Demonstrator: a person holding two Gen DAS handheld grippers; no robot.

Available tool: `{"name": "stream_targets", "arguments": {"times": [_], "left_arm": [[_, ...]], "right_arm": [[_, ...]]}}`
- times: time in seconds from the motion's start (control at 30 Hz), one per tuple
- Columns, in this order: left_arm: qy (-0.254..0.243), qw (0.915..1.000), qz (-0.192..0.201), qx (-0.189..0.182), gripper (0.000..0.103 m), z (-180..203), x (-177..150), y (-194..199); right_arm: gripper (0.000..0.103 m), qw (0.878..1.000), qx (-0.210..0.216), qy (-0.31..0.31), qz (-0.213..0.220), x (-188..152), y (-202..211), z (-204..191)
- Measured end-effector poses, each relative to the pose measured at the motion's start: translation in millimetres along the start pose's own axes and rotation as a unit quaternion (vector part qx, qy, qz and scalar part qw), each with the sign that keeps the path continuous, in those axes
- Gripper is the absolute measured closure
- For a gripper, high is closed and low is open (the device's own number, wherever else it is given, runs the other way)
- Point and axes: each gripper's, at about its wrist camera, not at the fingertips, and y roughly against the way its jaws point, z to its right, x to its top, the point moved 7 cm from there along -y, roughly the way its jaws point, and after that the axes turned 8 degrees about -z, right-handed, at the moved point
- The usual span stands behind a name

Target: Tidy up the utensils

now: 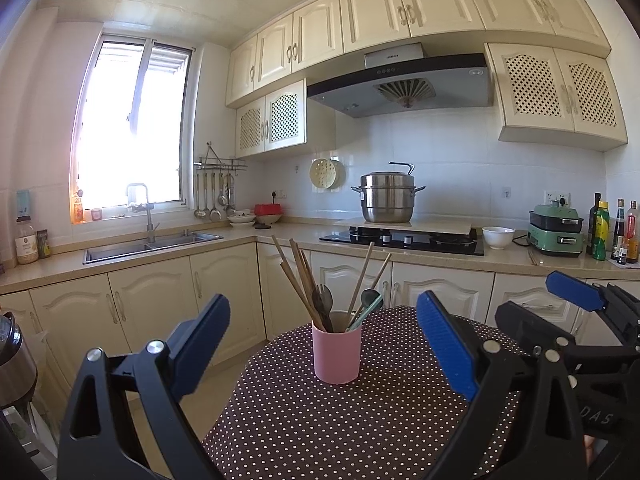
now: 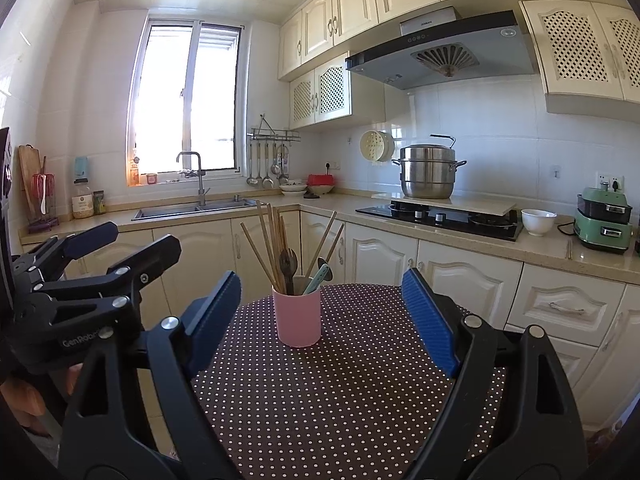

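Utensils (image 1: 316, 280) in cup (image 1: 337, 354) on table (image 1: 320, 420).

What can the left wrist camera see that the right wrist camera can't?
Only the left wrist view shows the row of dark and green bottles at the counter's right end.

Only the right wrist view shows the wooden cutting board leaning at the counter's far left.

Both show the pink cylindrical cup full of wooden chopsticks and spoons, on the brown polka-dot tablecloth, plus the steel steamer pot. The open left tool and right tool hold nothing.
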Motion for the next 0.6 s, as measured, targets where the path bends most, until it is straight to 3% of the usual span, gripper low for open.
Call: {"name": "stream_targets", "arguments": {"times": [0.6], "left_arm": [[0.013, 0.9981, -0.059, 0.006, 0.010, -10.6, -21.6, -65.9]], "right_arm": [[0.021, 0.998, 0.008, -0.008, -0.054, -14.8, -63.4, 9.2]]}}
